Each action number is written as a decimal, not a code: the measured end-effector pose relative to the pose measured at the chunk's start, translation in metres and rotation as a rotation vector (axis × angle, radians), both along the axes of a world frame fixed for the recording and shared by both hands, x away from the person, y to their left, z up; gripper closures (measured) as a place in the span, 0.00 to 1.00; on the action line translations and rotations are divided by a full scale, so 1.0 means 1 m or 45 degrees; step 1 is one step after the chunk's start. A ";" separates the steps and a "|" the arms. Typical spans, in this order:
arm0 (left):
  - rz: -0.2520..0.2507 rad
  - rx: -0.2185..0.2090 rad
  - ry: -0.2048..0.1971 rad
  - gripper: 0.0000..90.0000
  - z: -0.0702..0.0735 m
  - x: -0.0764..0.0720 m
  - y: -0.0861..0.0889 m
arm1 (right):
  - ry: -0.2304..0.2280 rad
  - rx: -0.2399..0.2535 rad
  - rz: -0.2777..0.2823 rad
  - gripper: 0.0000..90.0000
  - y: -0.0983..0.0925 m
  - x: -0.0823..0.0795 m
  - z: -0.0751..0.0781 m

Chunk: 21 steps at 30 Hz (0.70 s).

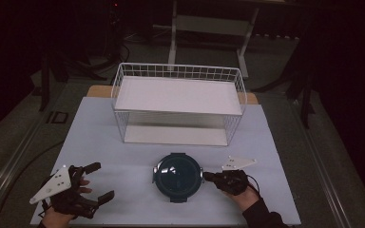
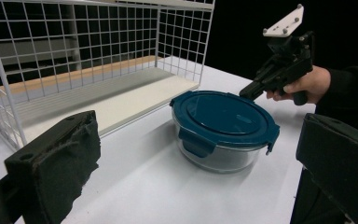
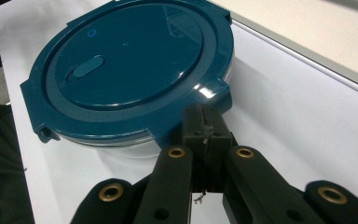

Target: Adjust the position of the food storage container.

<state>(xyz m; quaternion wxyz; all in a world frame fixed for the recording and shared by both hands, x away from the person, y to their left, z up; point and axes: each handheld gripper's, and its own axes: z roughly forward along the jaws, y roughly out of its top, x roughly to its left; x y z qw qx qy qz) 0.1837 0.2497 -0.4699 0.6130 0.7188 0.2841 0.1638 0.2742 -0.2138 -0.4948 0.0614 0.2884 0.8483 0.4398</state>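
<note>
High view first, nearest our edge of the white tabletop point(image 1: 123, 156): our left tool point(image 1: 92, 183) rests at the near left with its jaws spread wide and nothing between them, well apart from the work. Our right tool point(image 1: 208, 176) has its jaws pressed together, and the closed tip sits right at the right-hand rim of the round container point(image 1: 177, 176), which stands at the middle of the near tabletop. From the right gripper view the shut tip meets the lid point(image 3: 135, 60) close to one of its clip tabs point(image 3: 214, 91); we cannot tell whether it presses or merely touches.

We judge the container fairly heavy and breakable: a clear, glass-like bowl point(image 2: 219, 156) under a stiff, glossy dark-teal plastic lid with four snap tabs. The smooth lid looks slippery, so we would take hold at a tab or the rim edge rather than the dome.

Farther back stands a white wire shelf point(image 1: 178, 95), its thin grid walls around two flat pale boards.
</note>
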 end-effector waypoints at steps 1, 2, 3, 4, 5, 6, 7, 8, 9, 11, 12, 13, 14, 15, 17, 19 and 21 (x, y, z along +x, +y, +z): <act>-0.003 -0.003 0.000 0.00 0.000 0.000 0.000 | 0.007 0.009 0.008 1.00 0.002 0.001 0.000; -0.003 -0.003 0.000 0.00 0.000 0.000 0.000 | 0.007 0.009 0.008 1.00 0.002 0.001 0.000; -0.003 -0.002 0.001 0.00 0.000 0.000 -0.001 | 0.005 0.007 0.012 1.00 0.004 0.001 0.000; -0.003 -0.002 0.001 0.00 0.000 0.000 -0.001 | 0.005 0.007 0.012 1.00 0.004 0.001 0.000; -0.003 -0.004 0.004 0.00 0.000 0.000 -0.001 | 0.004 0.004 0.016 1.00 0.005 0.000 0.000; -0.003 -0.004 0.004 0.00 0.000 0.000 -0.001 | 0.004 0.004 0.016 1.00 0.005 0.000 0.000; -0.004 -0.004 0.006 0.00 -0.001 0.000 -0.001 | 0.006 0.006 0.026 1.00 0.006 0.001 0.000; -0.004 -0.004 0.006 0.00 -0.001 0.000 -0.001 | 0.006 0.006 0.026 1.00 0.006 0.001 0.000; -0.006 -0.003 0.005 0.00 -0.001 0.000 -0.002 | 0.001 0.003 0.025 1.00 0.006 0.001 0.000; -0.008 0.000 0.005 0.00 -0.001 0.000 -0.001 | -0.018 0.003 0.032 1.00 0.007 0.000 0.002; -0.008 0.000 0.005 0.00 -0.001 0.000 -0.001 | -0.018 0.003 0.032 1.00 0.007 0.000 0.002; -0.008 0.000 0.008 0.00 -0.001 0.000 -0.001 | -0.023 0.005 0.029 1.00 0.007 0.000 0.003; -0.007 0.001 0.008 0.00 -0.001 0.000 -0.001 | -0.036 0.013 0.028 1.00 0.006 -0.001 0.005; -0.008 -0.003 0.009 0.00 -0.001 0.000 -0.001 | -0.048 0.035 0.022 0.96 0.004 -0.003 0.010; -0.008 0.001 0.010 0.00 0.000 0.000 -0.001 | -0.053 0.045 0.020 0.95 0.003 -0.004 0.012; -0.014 0.005 0.011 0.00 0.000 0.000 -0.003 | -0.073 0.078 0.015 0.88 -0.001 -0.007 0.018; -0.022 0.016 0.010 0.00 0.001 0.000 -0.005 | -0.088 0.098 0.011 0.81 -0.002 -0.009 0.023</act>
